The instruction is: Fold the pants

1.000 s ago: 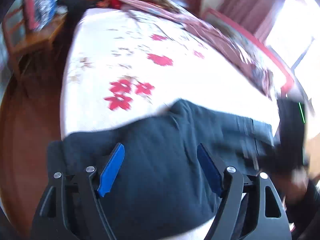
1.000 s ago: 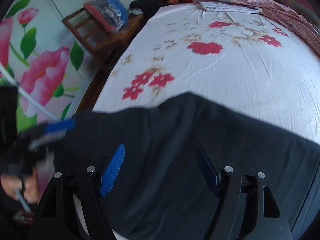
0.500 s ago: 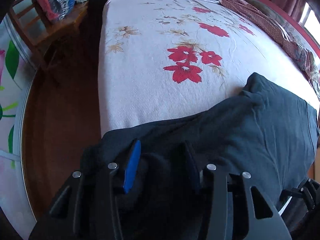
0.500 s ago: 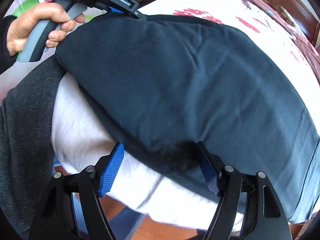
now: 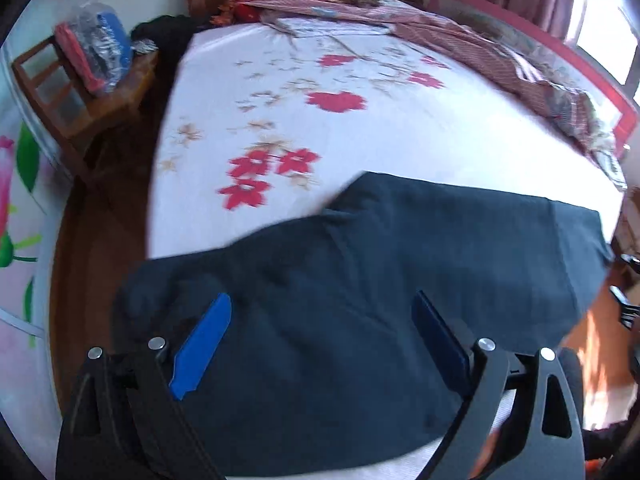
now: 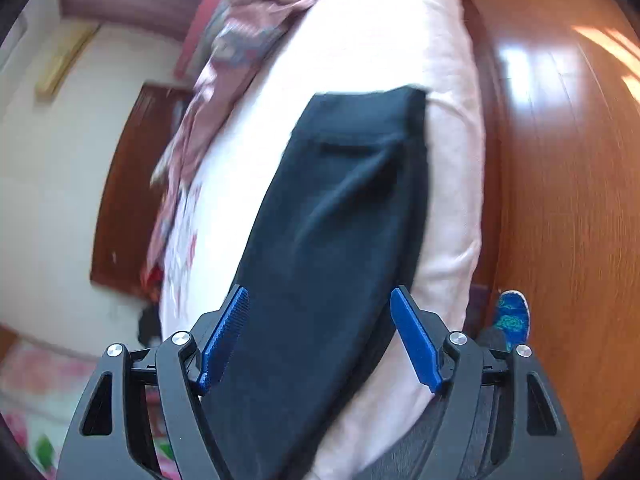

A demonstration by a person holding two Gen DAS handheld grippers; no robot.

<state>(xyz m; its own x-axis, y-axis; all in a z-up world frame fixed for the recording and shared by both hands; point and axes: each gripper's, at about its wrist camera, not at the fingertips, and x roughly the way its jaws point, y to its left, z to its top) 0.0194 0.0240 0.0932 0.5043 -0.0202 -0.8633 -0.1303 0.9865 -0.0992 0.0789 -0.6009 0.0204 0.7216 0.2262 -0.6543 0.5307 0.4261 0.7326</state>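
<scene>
The dark navy pants (image 5: pixel 400 280) lie flat across the near edge of the bed, on the white sheet with red flowers (image 5: pixel 320 120). My left gripper (image 5: pixel 320 340) is open, its blue fingers spread above the pants' left part, holding nothing. In the right wrist view the pants (image 6: pixel 332 220) run away along the bed edge, with a pocket slit near the far end. My right gripper (image 6: pixel 320 340) is open over their near end and holds nothing.
A wooden chair (image 5: pixel 76 92) with a plastic-wrapped bundle stands left of the bed. A reddish patterned quilt (image 5: pixel 480 40) lies along the far side. Wooden floor (image 6: pixel 560 200) runs beside the bed; a blue slipper (image 6: pixel 512 316) shows near my right gripper.
My left gripper, half a second ago closed on the pants' left edge, has let go and opened. My right gripper has swung round and now looks along the pants and the bed edge.
</scene>
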